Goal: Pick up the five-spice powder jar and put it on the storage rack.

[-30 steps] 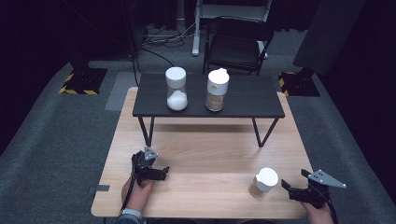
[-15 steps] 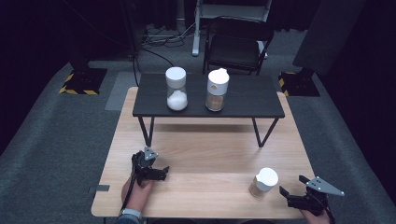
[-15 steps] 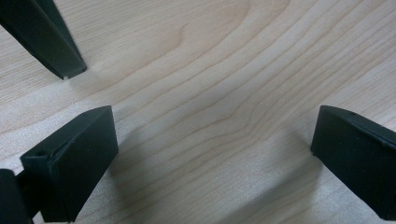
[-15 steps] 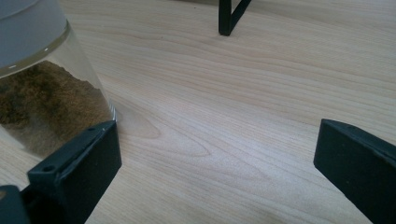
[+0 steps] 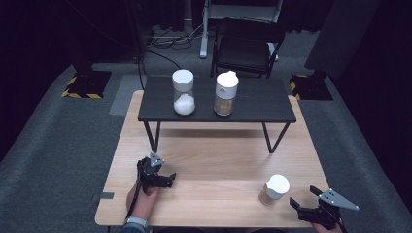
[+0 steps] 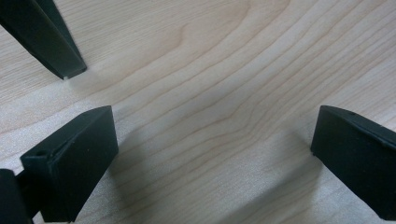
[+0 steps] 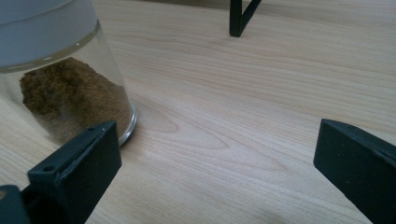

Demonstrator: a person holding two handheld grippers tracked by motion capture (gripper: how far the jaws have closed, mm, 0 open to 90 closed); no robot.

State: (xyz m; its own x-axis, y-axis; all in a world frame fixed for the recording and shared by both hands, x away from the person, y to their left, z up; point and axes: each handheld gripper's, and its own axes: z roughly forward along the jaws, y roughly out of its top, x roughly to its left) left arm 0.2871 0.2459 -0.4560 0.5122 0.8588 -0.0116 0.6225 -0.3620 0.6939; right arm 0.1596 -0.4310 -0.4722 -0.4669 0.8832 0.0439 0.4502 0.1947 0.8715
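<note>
jar (image 5: 274,190): glass, smooth, probably fragile and light, brown powder inside | hold: body under white lid | right gripper (image 5: 305,204): spread, near jar | left gripper (image 5: 163,180): spread, empty

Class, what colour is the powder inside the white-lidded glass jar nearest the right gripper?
Brown, in the white-lidded glass jar beside the right gripper; the right gripper view shows it best.

My left gripper (image 5: 167,180) is matte black with blocky, square-ended jaws and a small grey plate on top. My right gripper (image 5: 302,203) matches it (its grey three-cornered plate looks larger, lower right of the frame). A pale cuff (image 5: 135,222) shows at my left wrist.
</note>
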